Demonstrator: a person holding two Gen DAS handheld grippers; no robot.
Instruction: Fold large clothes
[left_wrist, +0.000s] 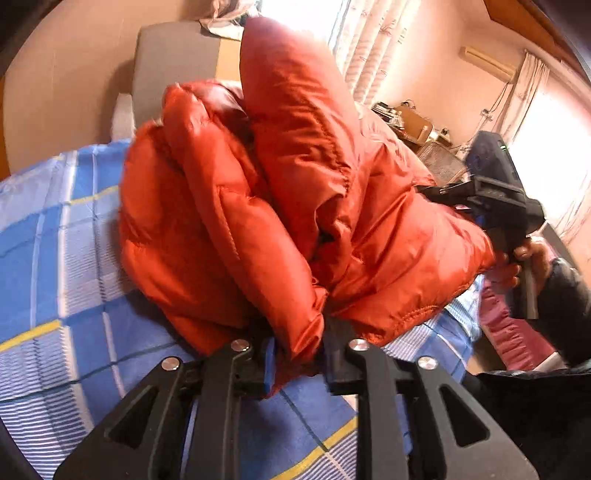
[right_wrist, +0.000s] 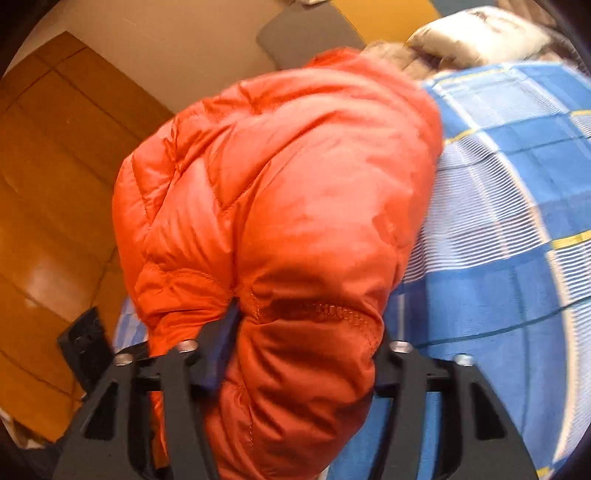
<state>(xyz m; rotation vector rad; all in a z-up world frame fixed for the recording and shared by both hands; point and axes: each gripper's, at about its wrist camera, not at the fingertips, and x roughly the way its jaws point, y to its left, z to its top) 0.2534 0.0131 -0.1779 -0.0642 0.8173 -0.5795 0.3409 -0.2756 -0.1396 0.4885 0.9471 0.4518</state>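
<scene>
Blue checked bedding (left_wrist: 55, 258) under a window-lit bedroom carries the orange down jacket (left_wrist: 295, 206), which we hold at two edges.

We have the left gripper (left_wrist: 299, 363) clamped on a fold at the jacket's near edge, the bulk rising straight ahead of it. Our right gripper (right_wrist: 303, 350) is full of padded fabric, its fingers (right_wrist: 221, 354) set wide around a thick hem, so it appears to be gripping. Seen from the left wrist, the jacket's long axis runs away toward the headboard, with the right gripper at its right flank; both sit equally close.
</scene>
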